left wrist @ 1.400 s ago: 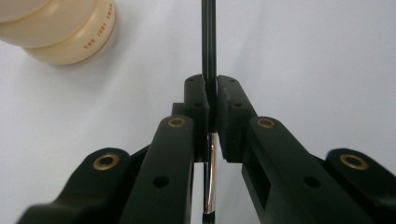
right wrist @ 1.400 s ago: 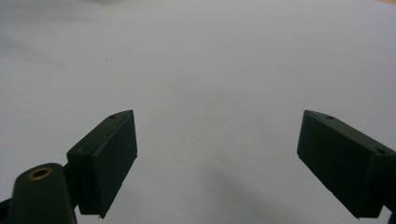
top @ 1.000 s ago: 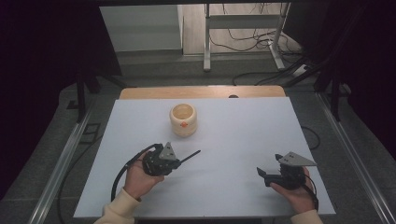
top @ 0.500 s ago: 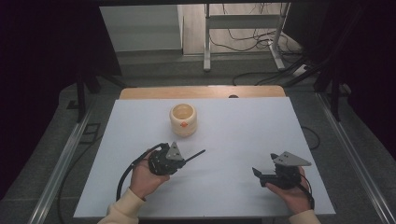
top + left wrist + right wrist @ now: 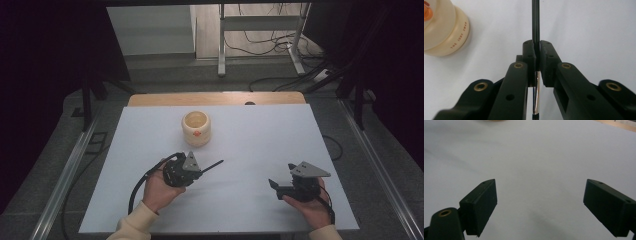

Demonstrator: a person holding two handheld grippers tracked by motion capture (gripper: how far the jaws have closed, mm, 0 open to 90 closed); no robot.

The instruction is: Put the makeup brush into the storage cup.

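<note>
One thin black rod with a silvery end [image 5: 535,30] sits clamped in the left gripper [image 5: 202,171], its long axis pointing away over the white table [image 5: 250,135] — the cream round jar [image 5: 196,128], an orange bit inside, lies just beyond, left of the tip. Right gripper [image 5: 274,185] stands wide, empty — farther off.

We take this for a lab or test room rather than a home. A white table [image 5: 260,150] stands on grey floor between metal rails [image 5: 65,175], with dark curtains [image 5: 45,75] closing off both sides. Behind it we note a metal stand [image 5: 260,30] and loose cables [image 5: 280,47] trailing over the floor. It is a bare, staged setup built for recording.
</note>
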